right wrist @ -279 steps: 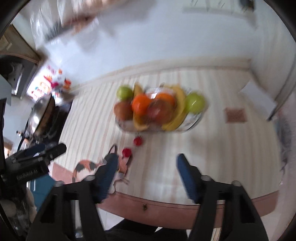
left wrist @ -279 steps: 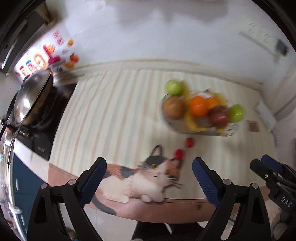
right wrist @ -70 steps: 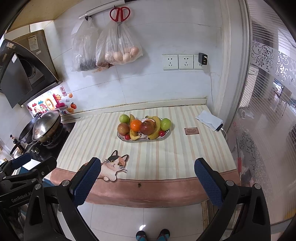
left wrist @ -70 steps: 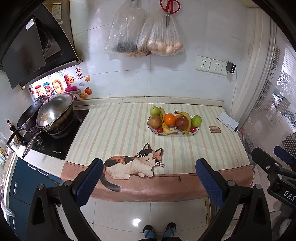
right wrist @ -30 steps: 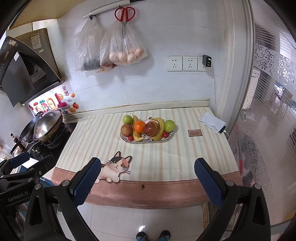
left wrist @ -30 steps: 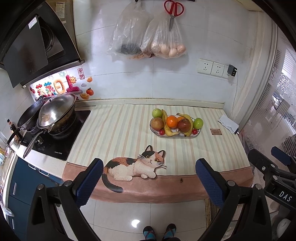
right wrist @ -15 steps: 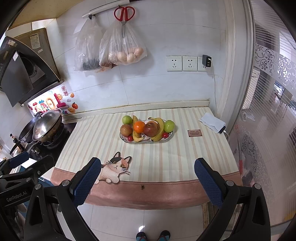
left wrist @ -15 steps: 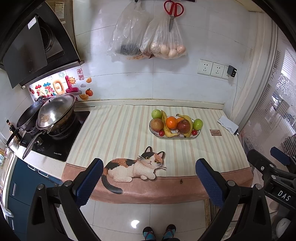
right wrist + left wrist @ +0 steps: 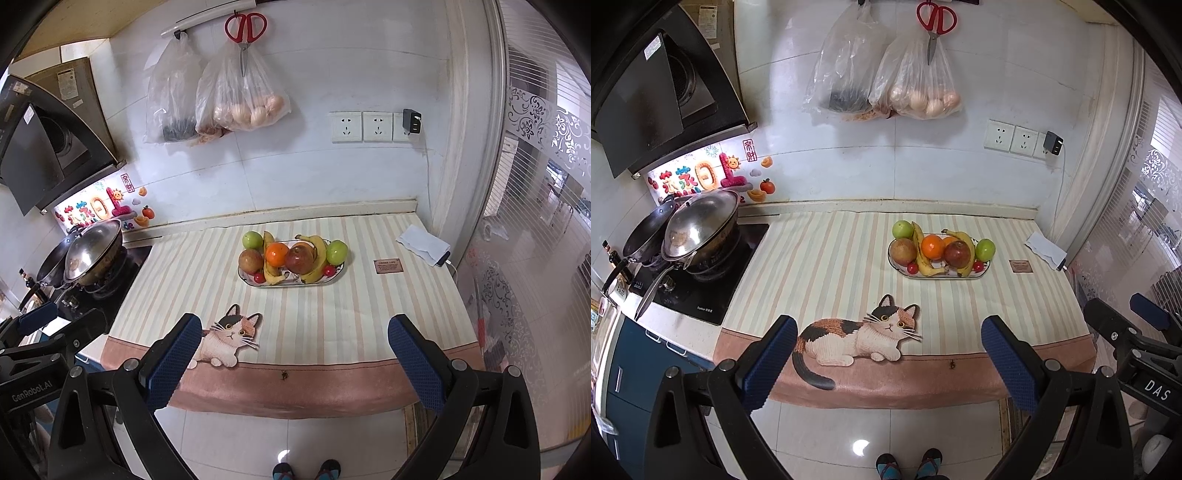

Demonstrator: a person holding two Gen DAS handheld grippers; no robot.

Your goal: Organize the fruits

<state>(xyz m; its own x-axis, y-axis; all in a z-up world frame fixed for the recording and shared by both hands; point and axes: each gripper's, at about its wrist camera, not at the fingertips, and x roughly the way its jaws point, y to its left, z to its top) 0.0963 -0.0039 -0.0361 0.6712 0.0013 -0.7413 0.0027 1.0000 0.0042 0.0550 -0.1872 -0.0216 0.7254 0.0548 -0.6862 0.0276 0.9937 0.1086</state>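
Note:
An oval white plate (image 9: 983, 271) (image 9: 340, 272) on the striped counter cloth holds two green apples (image 9: 902, 229), a brown fruit (image 9: 902, 251), an orange (image 9: 932, 246), a dark red apple (image 9: 957, 253), bananas (image 9: 966, 242) and small red cherry tomatoes (image 9: 912, 268). My left gripper (image 9: 888, 360) is open and empty, held well back from the counter above the floor. My right gripper (image 9: 293, 360) is open and empty too, equally far back. The fruit also shows in the right wrist view: orange (image 9: 276, 254), red apple (image 9: 299, 259).
A cat picture (image 9: 857, 336) is printed on the cloth's front. A wok with lid (image 9: 698, 227) sits on the stove at left. A phone under a white cloth (image 9: 423, 245) and a small brown card (image 9: 387, 266) lie at right. Bags and scissors (image 9: 936, 16) hang on the wall.
Both grippers have pulled far back from the counter since 9.3 s ago; two cherry tomatoes that lay on the cloth are now on the plate. In the last second, hardly any motion.

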